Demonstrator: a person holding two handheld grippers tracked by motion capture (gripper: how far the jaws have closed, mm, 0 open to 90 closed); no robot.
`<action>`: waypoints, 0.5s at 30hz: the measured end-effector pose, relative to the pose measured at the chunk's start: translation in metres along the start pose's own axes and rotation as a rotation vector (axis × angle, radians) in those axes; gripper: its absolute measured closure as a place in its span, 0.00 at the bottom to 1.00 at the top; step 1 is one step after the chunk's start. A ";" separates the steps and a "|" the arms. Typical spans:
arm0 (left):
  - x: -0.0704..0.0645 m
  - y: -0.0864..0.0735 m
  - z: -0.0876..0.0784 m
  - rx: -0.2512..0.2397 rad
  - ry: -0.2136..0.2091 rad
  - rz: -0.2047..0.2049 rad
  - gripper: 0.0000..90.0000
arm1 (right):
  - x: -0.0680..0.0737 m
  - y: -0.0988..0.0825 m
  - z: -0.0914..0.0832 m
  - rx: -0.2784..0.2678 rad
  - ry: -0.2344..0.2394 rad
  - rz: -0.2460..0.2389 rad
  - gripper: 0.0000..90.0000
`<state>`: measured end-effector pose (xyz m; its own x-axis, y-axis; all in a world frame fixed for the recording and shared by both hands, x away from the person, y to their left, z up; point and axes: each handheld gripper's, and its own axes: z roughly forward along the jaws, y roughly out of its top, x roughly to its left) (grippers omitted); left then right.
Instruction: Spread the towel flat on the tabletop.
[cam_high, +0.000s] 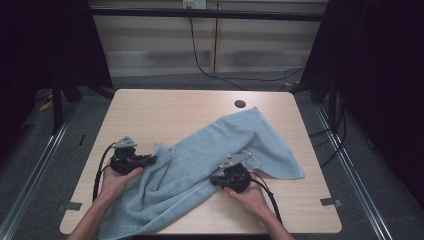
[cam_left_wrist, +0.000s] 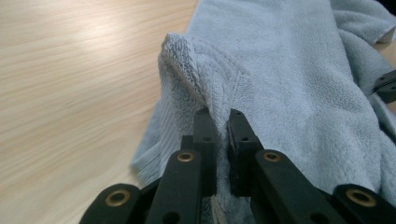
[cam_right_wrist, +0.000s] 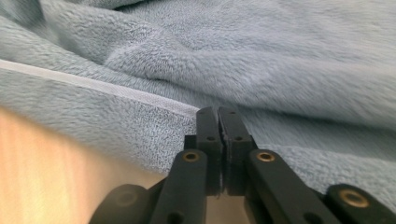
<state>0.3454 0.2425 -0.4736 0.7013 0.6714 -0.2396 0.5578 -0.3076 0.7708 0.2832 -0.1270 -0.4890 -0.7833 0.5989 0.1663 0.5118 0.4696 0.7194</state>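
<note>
The light wooden table (cam_high: 165, 112) with its small dark round grommet hole (cam_high: 240, 104) carries a large pale blue terry-cloth towel (cam_high: 220, 145), which sprawls diagonally from just beside the grommet hole down to the table's near edge, far from the hole, where one end hangs over the rim. The biggest risk is that this overhanging bulk drags the whole cloth off the near edge if the two grips pull unevenly, since most of the loose weight sits on the side away from the hole. The towel looks soft and thick, bunched into long rumpled folds rather than lying flat, with a ribbed hem and a thin pale band along one border. A second risk is that a pinch takes several layers instead of one edge, so a lift would raise a clump. The left gripper (cam_left_wrist: 219, 122), well to the left of the grommet hole and nearer the person, is clenched on a raised fold at a hemmed corner, and that shallow bite could slip. The right gripper (cam_right_wrist: 218, 116), below the hole on the towel's near border, is clamped tight on the edge by the pale band.
</note>
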 end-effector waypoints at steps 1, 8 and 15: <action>0.002 -0.002 -0.005 -0.003 0.009 -0.002 0.94 | 0.000 -0.002 -0.005 -0.007 0.003 0.006 1.00; 0.011 -0.024 -0.039 0.006 0.057 -0.056 0.94 | 0.003 -0.023 -0.046 -0.015 -0.041 0.017 1.00; 0.002 -0.054 -0.063 -0.011 0.014 -0.069 0.94 | -0.002 -0.062 -0.093 -0.056 -0.109 0.098 1.00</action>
<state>0.2885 0.3026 -0.4780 0.6552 0.7000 -0.2840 0.5995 -0.2531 0.7593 0.2204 -0.2178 -0.4706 -0.6866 0.7080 0.1656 0.5607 0.3706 0.7404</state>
